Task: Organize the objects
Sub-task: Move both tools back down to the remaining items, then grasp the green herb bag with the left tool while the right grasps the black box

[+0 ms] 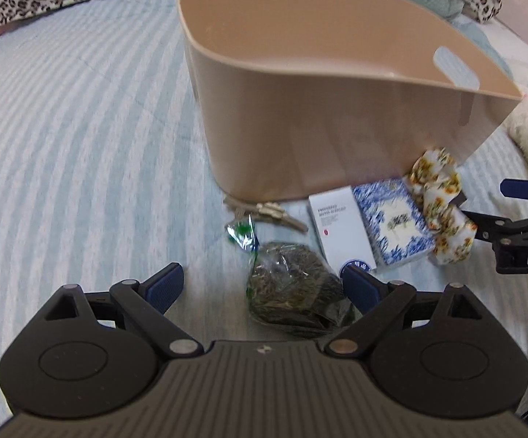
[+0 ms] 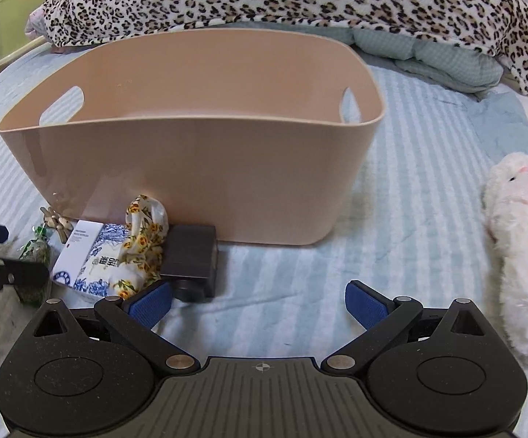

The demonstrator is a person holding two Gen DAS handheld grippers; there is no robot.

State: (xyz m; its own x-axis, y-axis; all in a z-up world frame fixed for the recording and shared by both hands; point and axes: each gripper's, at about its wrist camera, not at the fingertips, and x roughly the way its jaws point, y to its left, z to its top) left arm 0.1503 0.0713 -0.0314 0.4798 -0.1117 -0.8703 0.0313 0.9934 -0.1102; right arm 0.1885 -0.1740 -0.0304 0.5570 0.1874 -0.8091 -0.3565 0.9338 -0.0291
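A beige bin [image 2: 198, 168] stands on a striped bedspread [image 1: 63, 146]. Against its near wall, at about 7 o'clock in the right wrist view, lie a floral scrunchie [image 2: 143, 241], a blue-patterned box [image 2: 96, 259] and a dark pouch [image 2: 191, 255]. Left gripper [image 1: 264, 284] and right gripper [image 2: 258, 301] both hang spread wide, holding nothing. A white plush toy [image 2: 523, 255] lies at 3 o'clock.

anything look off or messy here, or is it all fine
Nothing is spilled or damaged. The beige bin stands upright, but the small items, such as the floral scrunchie and the blue patterned box, lie bunched outside its front wall.
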